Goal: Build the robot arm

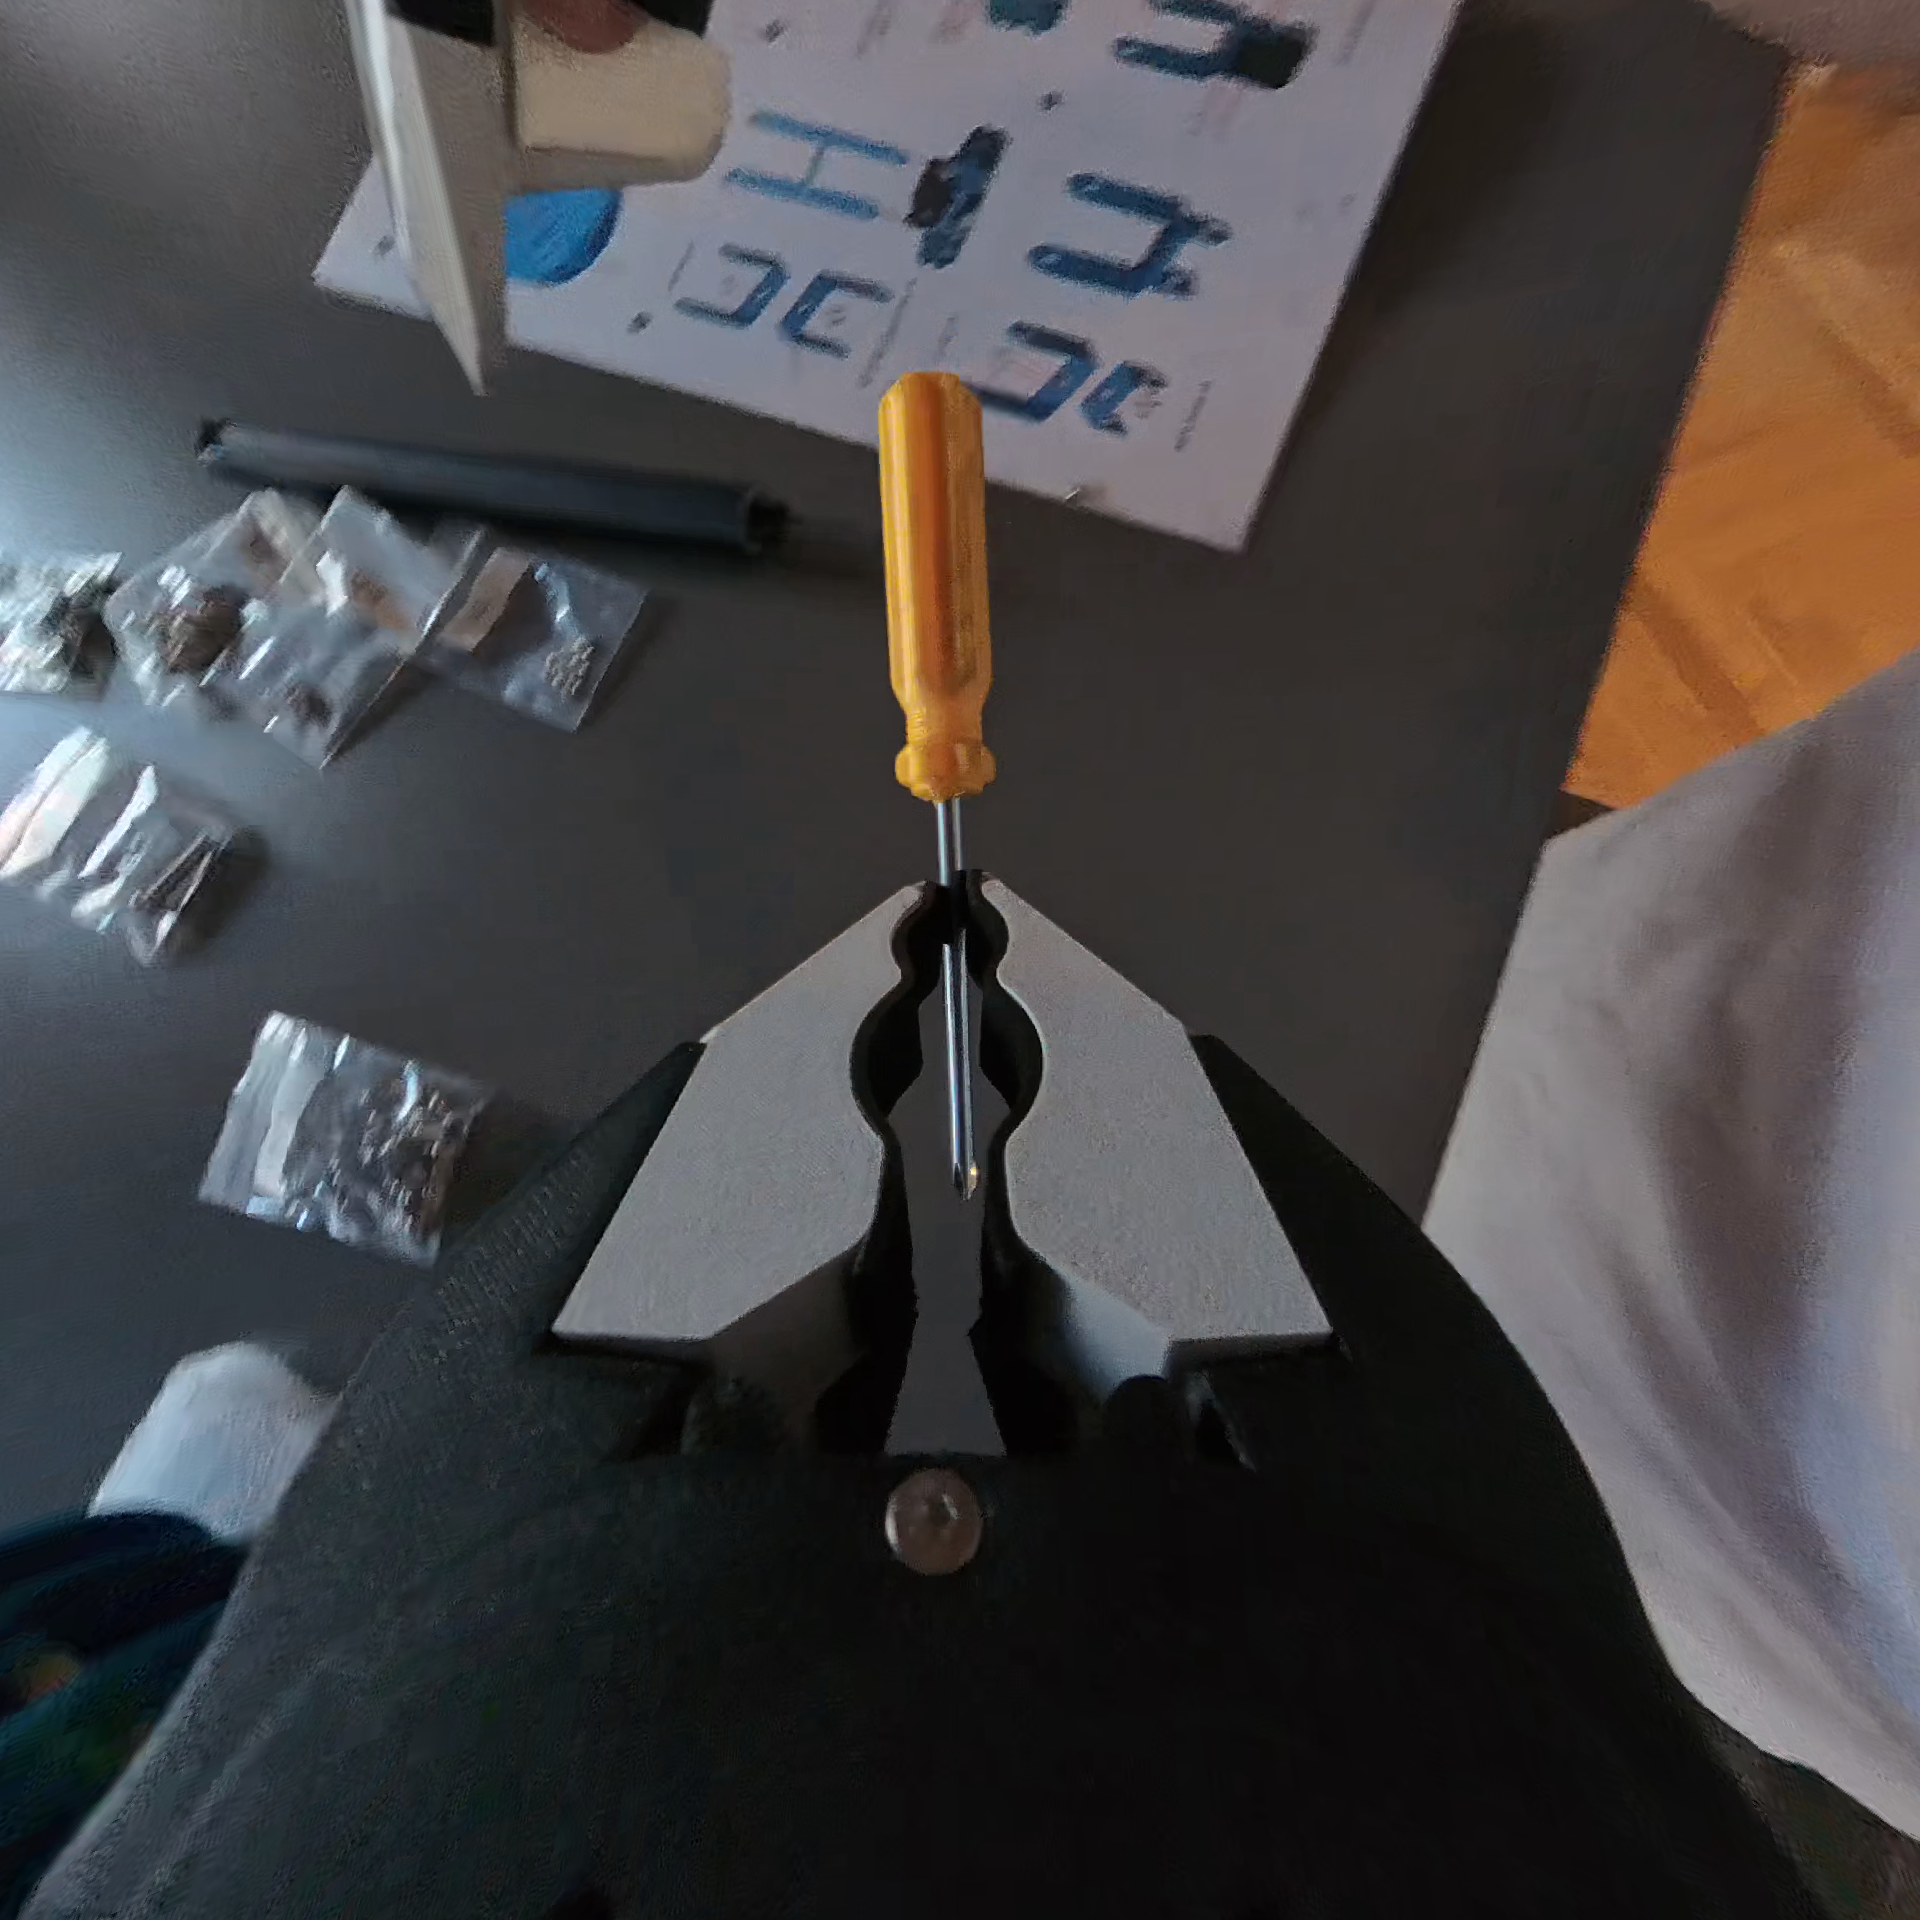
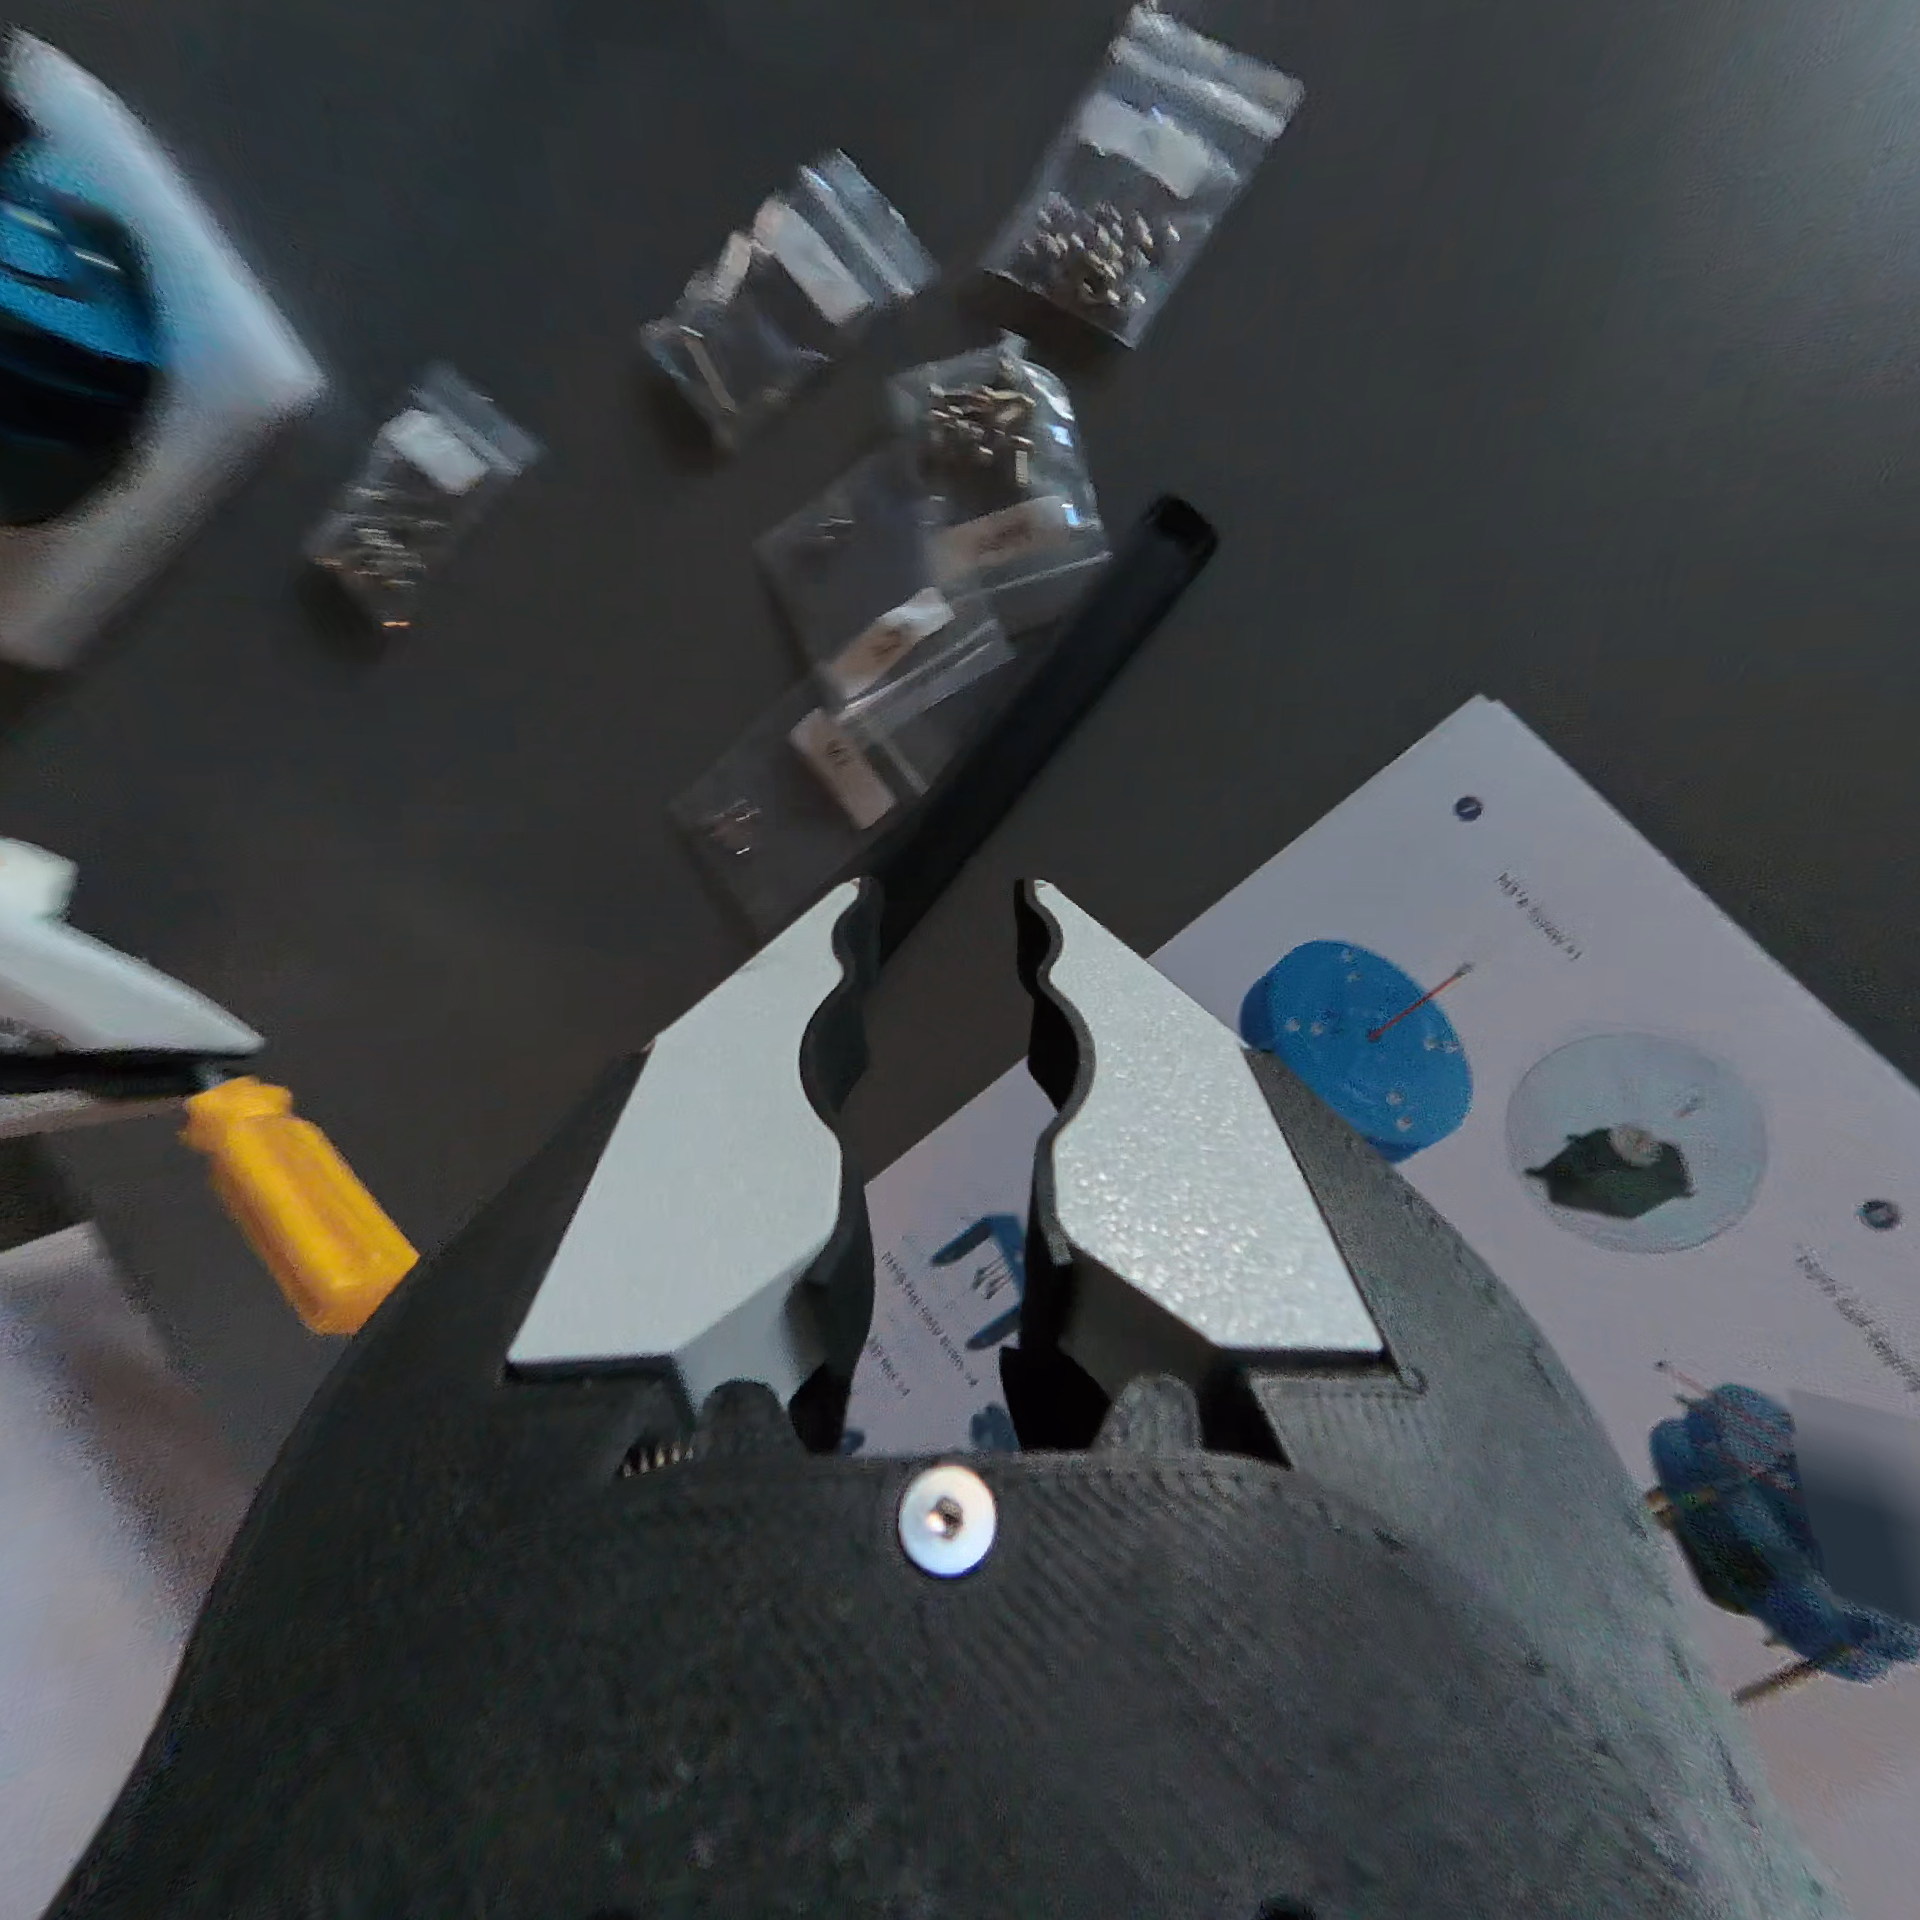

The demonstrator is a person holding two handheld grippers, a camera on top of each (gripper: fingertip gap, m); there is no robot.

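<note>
My left claw (image 1: pixel 954 891) is clenched on the metal shaft of a small screwdriver (image 1: pixel 935 582), whose orange handle points away from me above the dark grey counter (image 1: pixel 1195 779). My right claw (image 2: pixel 940 894) is released and holds nothing, hovering over a black tube (image 2: pixel 1049 707) beside a printed instruction sheet (image 2: pixel 1621 935). Clear bags of screws (image 2: pixel 1101 208) lie scattered just beyond the tube.

screwdriver (image 1: pixel 933 582): glossy orange plastic, metal shaft | table (image 1: pixel 1195 779): matt grey | bags (image 2: pixel 1127 197): clear plastic
</note>
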